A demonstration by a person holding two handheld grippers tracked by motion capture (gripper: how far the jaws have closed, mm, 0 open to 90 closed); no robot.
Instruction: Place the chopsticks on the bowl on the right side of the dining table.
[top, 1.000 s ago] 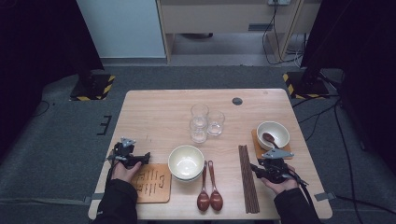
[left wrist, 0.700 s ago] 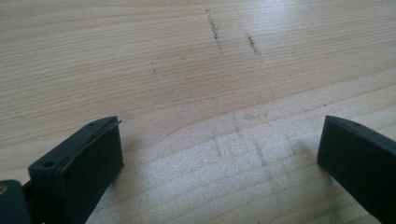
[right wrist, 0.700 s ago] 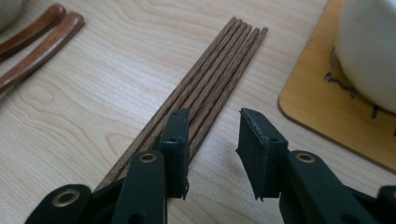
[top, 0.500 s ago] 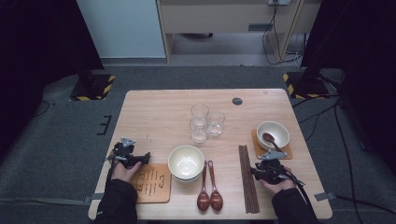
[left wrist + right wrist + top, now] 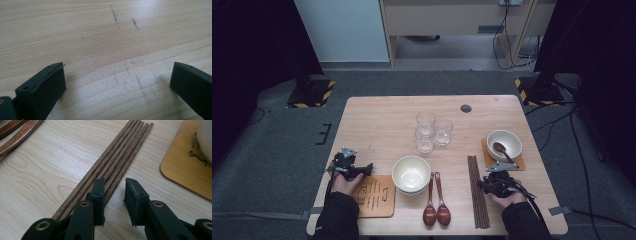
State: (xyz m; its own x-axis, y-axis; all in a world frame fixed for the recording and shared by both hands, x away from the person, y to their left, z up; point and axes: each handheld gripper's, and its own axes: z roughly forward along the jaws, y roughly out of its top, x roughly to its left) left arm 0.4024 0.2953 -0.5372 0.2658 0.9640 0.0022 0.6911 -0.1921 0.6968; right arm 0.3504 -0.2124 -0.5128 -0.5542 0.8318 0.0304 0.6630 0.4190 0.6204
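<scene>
Dark wooden chopsticks flat, side by side on table

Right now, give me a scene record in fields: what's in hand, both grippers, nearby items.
work: right gripper over the chopsticks, jaws have just been closing, a gap remains, some sticks between them, not pressed
left gripper: jaws wide apart over bare table, nothing between
right of chopsticks: bowl with a spoon in it, on a coaster
left of chopsticks: two wooden spoons

Three glasses stand mid-table, stacked bowls nearer, two wooden spoons just beside them.
</scene>
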